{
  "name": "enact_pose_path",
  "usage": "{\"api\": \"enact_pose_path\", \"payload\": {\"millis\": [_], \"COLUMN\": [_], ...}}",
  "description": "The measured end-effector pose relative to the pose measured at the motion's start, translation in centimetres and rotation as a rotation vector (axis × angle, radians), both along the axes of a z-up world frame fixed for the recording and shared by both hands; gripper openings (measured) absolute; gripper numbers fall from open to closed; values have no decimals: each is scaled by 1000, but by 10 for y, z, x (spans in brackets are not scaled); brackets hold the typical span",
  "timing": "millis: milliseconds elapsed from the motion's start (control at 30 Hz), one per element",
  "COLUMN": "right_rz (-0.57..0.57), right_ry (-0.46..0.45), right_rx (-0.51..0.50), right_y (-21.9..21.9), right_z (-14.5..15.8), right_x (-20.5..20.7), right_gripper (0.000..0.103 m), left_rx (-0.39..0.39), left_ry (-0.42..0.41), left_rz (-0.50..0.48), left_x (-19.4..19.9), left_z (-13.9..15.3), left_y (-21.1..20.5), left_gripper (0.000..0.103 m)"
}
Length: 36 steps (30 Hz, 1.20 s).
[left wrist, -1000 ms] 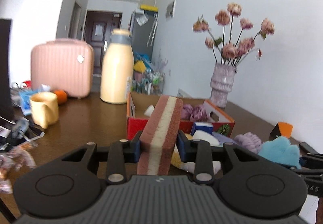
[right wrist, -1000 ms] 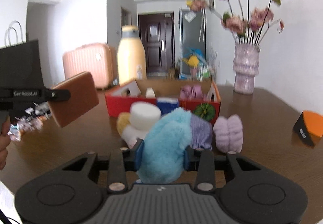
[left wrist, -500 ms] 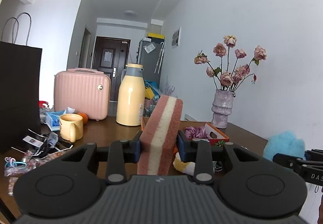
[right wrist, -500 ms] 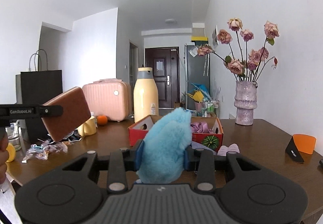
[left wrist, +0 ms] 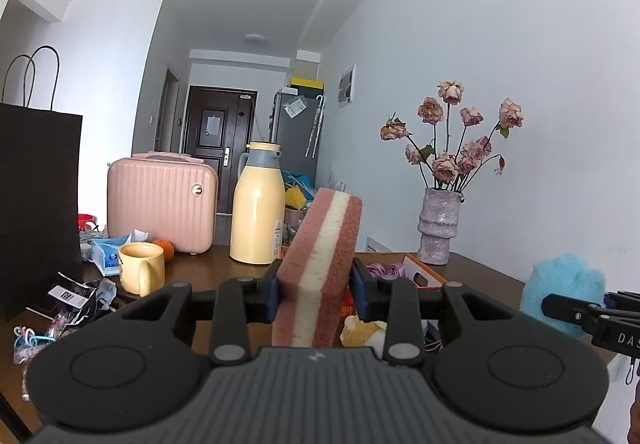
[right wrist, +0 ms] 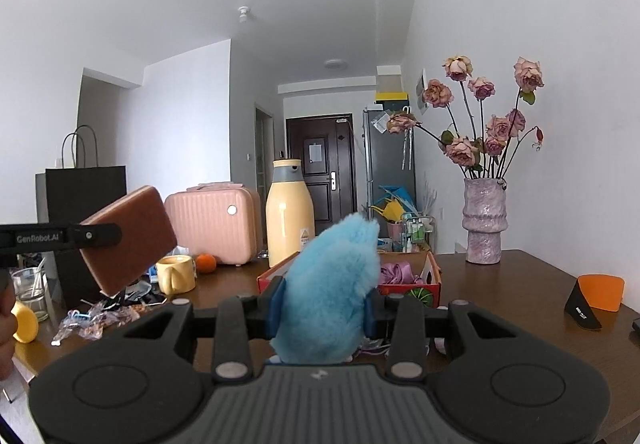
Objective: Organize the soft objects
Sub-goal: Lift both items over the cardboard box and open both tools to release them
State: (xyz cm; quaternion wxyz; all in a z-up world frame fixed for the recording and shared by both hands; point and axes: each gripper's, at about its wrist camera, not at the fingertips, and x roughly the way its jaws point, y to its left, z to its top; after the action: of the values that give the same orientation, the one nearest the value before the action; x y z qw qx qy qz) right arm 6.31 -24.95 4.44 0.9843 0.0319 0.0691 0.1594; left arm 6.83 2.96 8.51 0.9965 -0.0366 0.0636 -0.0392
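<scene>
While both my claws hung above the table (right wrist: 500, 284), my left claw (left wrist: 316, 292) was clamped on the sponge (left wrist: 320, 268), which stood tilted between the pads, its pale middle layer facing me. To its right and lower lay the red box (right wrist: 404, 286) with purple scrunchies (right wrist: 394, 272) inside. My right claw (right wrist: 326, 304) was pinched on the blue plush (right wrist: 332, 292), whose fluff bulged up past the fingers, in front of the box.
</scene>
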Motion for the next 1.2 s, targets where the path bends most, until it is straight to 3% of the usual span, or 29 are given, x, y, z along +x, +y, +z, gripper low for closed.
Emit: {"api": "enact_pose_path", "payload": {"millis": [467,867,1100,1200], "right_rz": [-12,13,49,93], "right_ry": [-46,-46,24,104], "right_rx": [-13,-32,-48,-49], "right_y": [0,-3,-6,-5], "right_z": [27,43,49,52], "right_x": [84,210,292,338], "right_gripper": [37,37,37,37], "left_rx": [27,59,60,33], "left_ry": [-4,26,146,228], "left_rz": [6,20,6,-1], "left_x": [99,214,300,342], "left_z": [19,23,22,21], "left_y": [-4,-14,-14,-7], "left_gripper": [35,35,35,35]}}
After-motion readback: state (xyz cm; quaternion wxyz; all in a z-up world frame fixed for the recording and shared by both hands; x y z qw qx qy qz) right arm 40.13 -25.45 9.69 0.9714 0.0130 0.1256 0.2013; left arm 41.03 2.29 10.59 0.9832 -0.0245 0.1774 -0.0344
